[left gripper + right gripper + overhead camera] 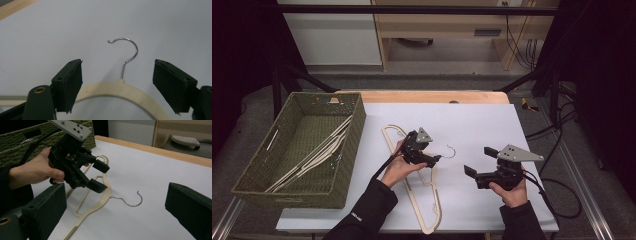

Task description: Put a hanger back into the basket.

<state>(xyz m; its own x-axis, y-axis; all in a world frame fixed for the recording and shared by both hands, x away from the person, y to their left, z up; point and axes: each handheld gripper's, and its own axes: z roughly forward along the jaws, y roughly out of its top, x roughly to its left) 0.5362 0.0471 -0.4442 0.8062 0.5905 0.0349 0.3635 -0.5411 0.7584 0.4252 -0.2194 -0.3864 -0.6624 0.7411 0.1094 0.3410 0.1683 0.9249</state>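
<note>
A cream hanger (432, 201) with a metal hook (451, 150) lies flat on the white table cover. My left gripper (432, 158) hovers open just over the hanger's neck, one jaw on each side of it. In the left gripper view the cream arch (125, 90) and hook (130, 52) sit between the parted jaws, untouched. My right gripper (479, 161) is held open to the right of the hook, with nothing in it. The right gripper view looks past its own gripper (117, 212) to the left gripper (98, 177), the hanger (106, 194) and the hook (130, 202).
A green woven basket (353, 131) stands at the left of the table and holds several cream hangers (318, 154). The wooden table edge (432, 96) runs along the back. Cables trail off the right side of the table (557, 195).
</note>
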